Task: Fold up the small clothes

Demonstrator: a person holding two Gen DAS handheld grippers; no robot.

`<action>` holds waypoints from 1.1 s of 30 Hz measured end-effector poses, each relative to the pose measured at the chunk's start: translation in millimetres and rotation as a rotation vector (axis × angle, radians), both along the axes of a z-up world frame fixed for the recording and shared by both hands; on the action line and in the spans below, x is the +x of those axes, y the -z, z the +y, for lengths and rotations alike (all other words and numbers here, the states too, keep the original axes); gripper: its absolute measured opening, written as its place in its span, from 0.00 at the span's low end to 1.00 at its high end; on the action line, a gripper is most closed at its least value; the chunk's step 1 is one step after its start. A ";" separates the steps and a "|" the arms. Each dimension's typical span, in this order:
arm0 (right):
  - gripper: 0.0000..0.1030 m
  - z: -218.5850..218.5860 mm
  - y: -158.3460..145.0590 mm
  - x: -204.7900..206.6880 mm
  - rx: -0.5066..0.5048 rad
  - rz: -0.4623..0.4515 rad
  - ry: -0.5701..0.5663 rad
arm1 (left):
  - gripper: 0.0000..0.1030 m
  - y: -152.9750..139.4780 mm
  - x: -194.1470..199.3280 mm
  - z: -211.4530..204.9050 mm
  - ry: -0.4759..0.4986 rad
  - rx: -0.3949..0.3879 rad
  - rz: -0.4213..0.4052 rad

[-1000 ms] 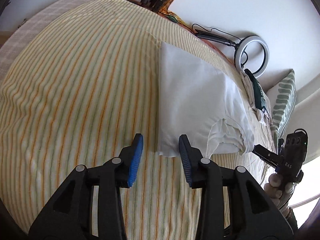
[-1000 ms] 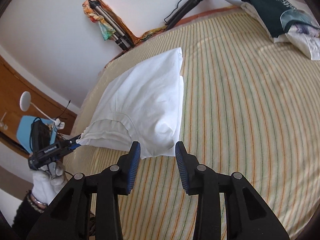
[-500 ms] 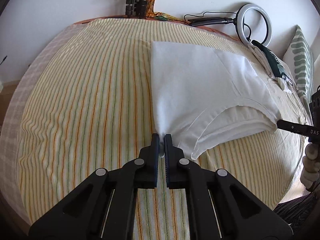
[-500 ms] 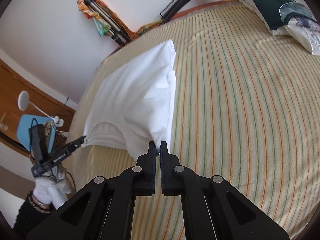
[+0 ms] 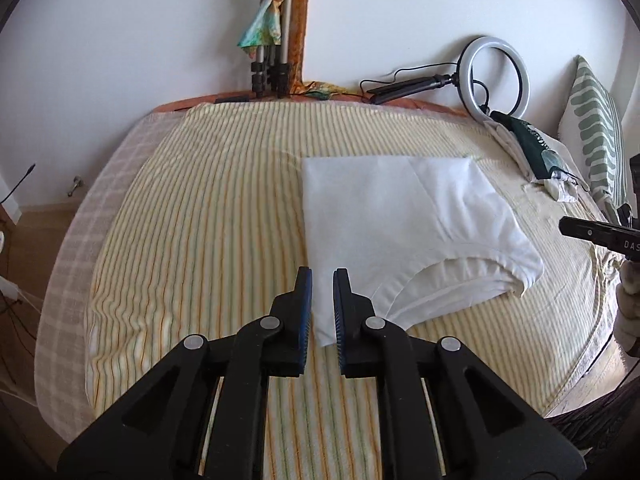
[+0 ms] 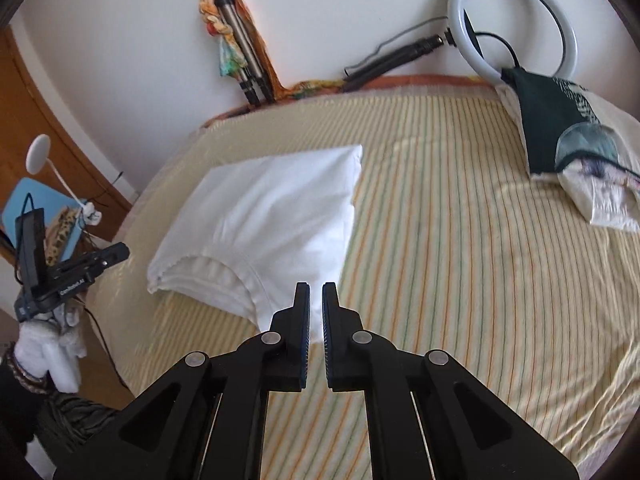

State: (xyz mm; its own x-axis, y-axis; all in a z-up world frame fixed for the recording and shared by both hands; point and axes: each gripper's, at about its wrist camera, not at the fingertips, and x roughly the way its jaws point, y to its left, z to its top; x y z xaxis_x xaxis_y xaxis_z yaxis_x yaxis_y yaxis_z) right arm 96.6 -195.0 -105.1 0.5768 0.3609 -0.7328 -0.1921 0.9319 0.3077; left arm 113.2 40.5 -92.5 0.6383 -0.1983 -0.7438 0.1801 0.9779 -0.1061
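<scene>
The white garment [image 5: 404, 216] lies folded flat on the striped bed cover [image 5: 200, 240], its neckline edge facing the near side. The left tongs [image 5: 323, 280] stand with a narrow gap over the garment's near corner, holding nothing. The right tongs [image 6: 316, 296] are likewise narrowly parted (nothing between the pads) above the opposite near corner. A dark folded garment [image 6: 556, 128] rests well apart, beside the ring light [image 6: 516, 20].

- A home bedroom: a bed [image 5: 192, 240] under a striped yellow cover fills both views
- A green-patterned pillow [image 5: 596, 136] leans by the white wall
- A ring light [image 6: 516, 20] and folded tripods [image 5: 272, 60] stand behind the bed
- Wooden furniture [image 6: 48, 120] stands beside it
</scene>
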 end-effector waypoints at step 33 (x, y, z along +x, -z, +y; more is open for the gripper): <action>0.05 81.7 26.9 145.6 -0.163 0.017 -0.167 | 0.09 26.2 141.6 -64.0 0.125 -0.086 0.071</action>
State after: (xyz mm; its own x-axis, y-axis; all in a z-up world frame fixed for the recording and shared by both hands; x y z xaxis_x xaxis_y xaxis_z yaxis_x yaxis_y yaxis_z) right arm 242.2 -113.3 -131.9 0.5061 0.3263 -0.7984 -0.3439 0.9253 0.1601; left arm 254.8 -23.5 -118.7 0.5512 -0.3381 -0.7628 0.2894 0.9349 -0.2053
